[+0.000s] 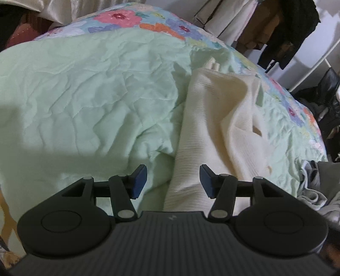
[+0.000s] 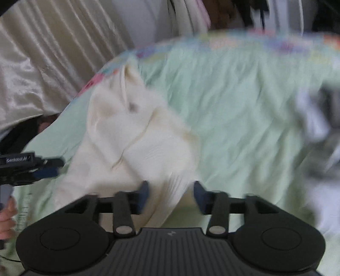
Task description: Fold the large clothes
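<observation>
open green quilt left, cream garment heaped right

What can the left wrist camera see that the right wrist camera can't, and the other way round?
Only the left wrist view shows the dark clothes hanging at the far right, and the left tongs head on, open above the cream sweater. Only the right wrist view shows the satin curtain, a hand at the left edge, and the right tongs, open with a fold of sweater between them. Both show the sweater lying on the green quilt with its floral border.
</observation>
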Available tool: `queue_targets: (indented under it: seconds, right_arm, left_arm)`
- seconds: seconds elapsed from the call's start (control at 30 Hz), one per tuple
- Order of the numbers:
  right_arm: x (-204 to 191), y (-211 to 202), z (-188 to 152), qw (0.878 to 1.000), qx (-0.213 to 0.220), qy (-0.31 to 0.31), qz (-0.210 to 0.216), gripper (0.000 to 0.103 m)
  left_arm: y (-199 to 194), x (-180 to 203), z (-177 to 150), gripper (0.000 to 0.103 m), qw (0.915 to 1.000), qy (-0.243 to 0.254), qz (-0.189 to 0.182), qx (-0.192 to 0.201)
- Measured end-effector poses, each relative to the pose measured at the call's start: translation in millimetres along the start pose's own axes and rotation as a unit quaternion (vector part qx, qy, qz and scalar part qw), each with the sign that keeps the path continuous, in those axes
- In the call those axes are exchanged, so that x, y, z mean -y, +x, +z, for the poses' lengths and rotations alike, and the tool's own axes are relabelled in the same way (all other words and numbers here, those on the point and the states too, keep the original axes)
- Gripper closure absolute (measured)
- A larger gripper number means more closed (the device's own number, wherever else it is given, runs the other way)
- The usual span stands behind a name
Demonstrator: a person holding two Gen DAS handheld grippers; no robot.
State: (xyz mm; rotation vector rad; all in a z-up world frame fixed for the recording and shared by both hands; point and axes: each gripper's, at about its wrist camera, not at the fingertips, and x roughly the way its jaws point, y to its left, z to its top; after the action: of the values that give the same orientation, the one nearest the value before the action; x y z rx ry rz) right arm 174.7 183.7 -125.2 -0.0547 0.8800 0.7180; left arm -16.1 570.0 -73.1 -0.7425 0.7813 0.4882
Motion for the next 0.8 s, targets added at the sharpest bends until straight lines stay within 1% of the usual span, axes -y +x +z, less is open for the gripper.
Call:
queue_targets:
  seconds: [0.07, 0.1, 0.13, 0.2, 0.27, 0.3, 0.33, 0.4, 0.43, 0.47, 0.5, 0.53, 0.6, 0.63, 0.67, 0.73, 0.77, 0.8]
  right_arm:
    - [-12.1, -10.5, 4.4, 0.998, 0.044, -0.036, -0.023, 0.043]
    - [-23.4, -12.7, 6.1, 0.996, 0.065, -0.056, -0.011, 0.043]
    - [-33.7, -7.6, 7.5, 0.995, 0.062, -0.070, 0.015, 0.043]
    - [-54.4, 3.7, 9.8, 0.992, 0.056, -0.098, 0.063, 0.043]
    - [-77.4, 24.4, 8.6, 0.988, 0.040, -0.126, 0.075, 0.044]
    - [-94.2, 38.3, 5.0, 0.984, 0.040, -0.161, 0.061, 0.044]
    - [-107.1, 48.1, 1.3, 0.978, 0.046, -0.201, 0.041, 0.044]
    - [-130.2, 66.2, -5.8, 0.959, 0.057, -0.276, 0.003, 0.044]
    - [-135.3, 72.2, -9.2, 0.951, 0.062, -0.303, -0.012, 0.045]
    - [-144.1, 80.9, -13.9, 0.939, 0.067, -0.336, -0.029, 0.048]
    - [-148.3, 87.4, -16.5, 0.932, 0.065, -0.355, -0.036, 0.069]
    - [-149.4, 93.0, -16.3, 0.930, 0.061, -0.360, -0.036, 0.094]
    - [-133.4, 97.4, 0.8, 0.954, 0.036, -0.298, -0.001, 0.094]
    - [-121.1, 92.5, 10.7, 0.966, 0.037, -0.255, 0.024, 0.094]
    - [-107.5, 86.7, 21.3, 0.975, 0.041, -0.212, 0.047, 0.094]
    - [-71.9, 70.4, 46.6, 0.987, 0.073, -0.125, 0.076, 0.094]
    - [-46.8, 62.9, 60.7, 0.989, 0.095, -0.072, 0.089, 0.093]
    - [-25.3, 56.6, 72.0, 0.988, 0.113, -0.028, 0.099, 0.088]
  left_arm:
    - [1.8, -2.2, 0.6, 0.042, 1.0000, -0.007, -0.005, -0.002]
    - [3.6, -4.2, 0.1, 0.042, 0.9999, -0.012, 0.001, -0.004]
    - [5.9, -5.7, 0.0, 0.042, 0.9998, -0.017, 0.008, -0.007]
    - [9.1, -9.0, -1.1, 0.042, 0.9996, -0.023, 0.011, -0.013]
    - [9.7, -10.6, -1.2, 0.042, 0.9995, -0.026, 0.008, -0.014]
    - [9.5, -11.4, -0.9, 0.042, 0.9995, -0.029, 0.007, -0.012]
    - [9.5, -11.4, -1.2, 0.042, 0.9995, -0.029, 0.006, -0.012]
    - [11.9, -12.9, -0.7, 0.042, 0.9993, -0.034, 0.004, -0.012]
    - [13.2, -13.1, -0.8, 0.042, 0.9993, -0.035, 0.004, -0.013]
    - [14.4, -13.4, -1.0, 0.041, 0.9992, -0.036, 0.005, -0.015]
    - [15.9, -13.3, -1.1, 0.042, 0.9993, -0.034, 0.005, -0.017]
    - [17.3, -13.3, -1.2, 0.042, 0.9993, -0.033, 0.006, -0.018]
    - [17.0, -14.1, -1.3, 0.042, 0.9992, -0.035, 0.004, -0.018]
    - [16.5, -14.9, -1.1, 0.041, 0.9992, -0.036, 0.003, -0.017]
    - [16.2, -15.6, -0.9, 0.042, 0.9992, -0.038, 0.002, -0.017]
    - [16.0, -17.9, 0.2, 0.042, 0.9988, -0.047, -0.001, -0.016]
    - [16.7, -18.0, 0.8, 0.041, 0.9986, -0.050, -0.001, -0.016]
    - [17.5, -17.3, 1.3, 0.041, 0.9986, -0.050, 0.000, -0.017]
